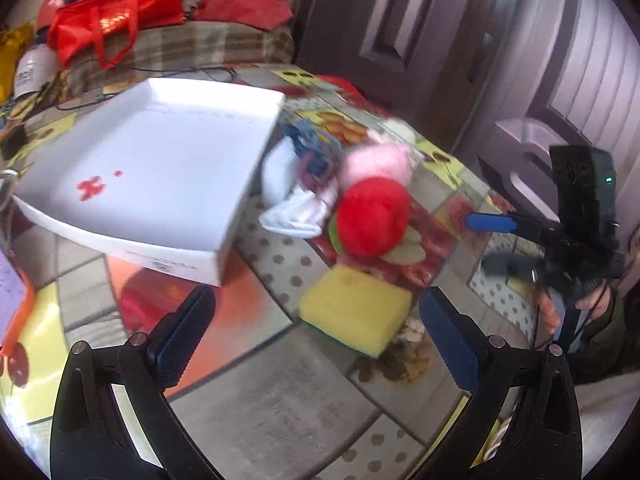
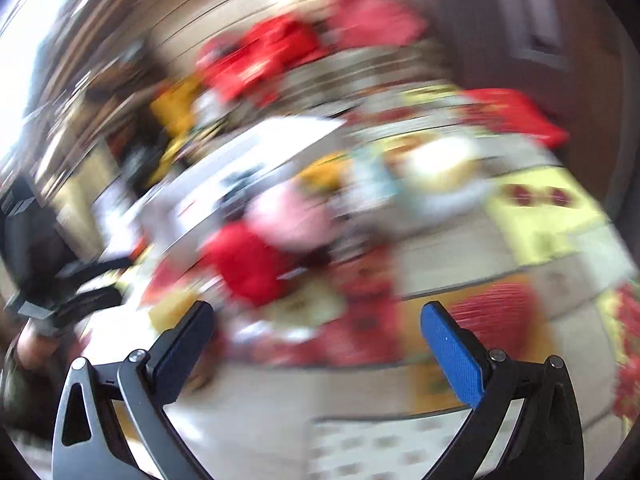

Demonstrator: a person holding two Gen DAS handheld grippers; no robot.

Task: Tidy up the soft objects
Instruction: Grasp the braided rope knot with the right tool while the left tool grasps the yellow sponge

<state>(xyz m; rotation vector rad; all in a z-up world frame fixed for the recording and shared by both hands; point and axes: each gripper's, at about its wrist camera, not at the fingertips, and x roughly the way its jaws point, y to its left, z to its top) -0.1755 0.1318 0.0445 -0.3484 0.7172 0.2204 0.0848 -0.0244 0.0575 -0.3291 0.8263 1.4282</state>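
Note:
A yellow sponge (image 1: 356, 312) lies on the patterned tablecloth just ahead of my left gripper (image 1: 316, 300), which is open and holds nothing. Behind the sponge sit a red pompom (image 1: 372, 216), a pink pompom (image 1: 376, 162), white cloth (image 1: 298, 210) and a blue-grey fabric piece (image 1: 314, 144). An empty white box (image 1: 152, 168) stands to their left. My right gripper (image 1: 486, 242) shows at the right of the left wrist view, open, held by a hand (image 1: 552, 312). The right wrist view is heavily blurred; its gripper (image 2: 316, 312) is open over the red pompom (image 2: 248, 260) and pink pompom (image 2: 292, 216).
Red bags (image 1: 116, 16) and a white jar (image 1: 32, 68) sit on a plaid sofa behind the table. A dark door (image 1: 440, 40) and a chair (image 1: 524, 152) stand on the right. An orange-edged item (image 1: 20, 312) lies at the left table edge.

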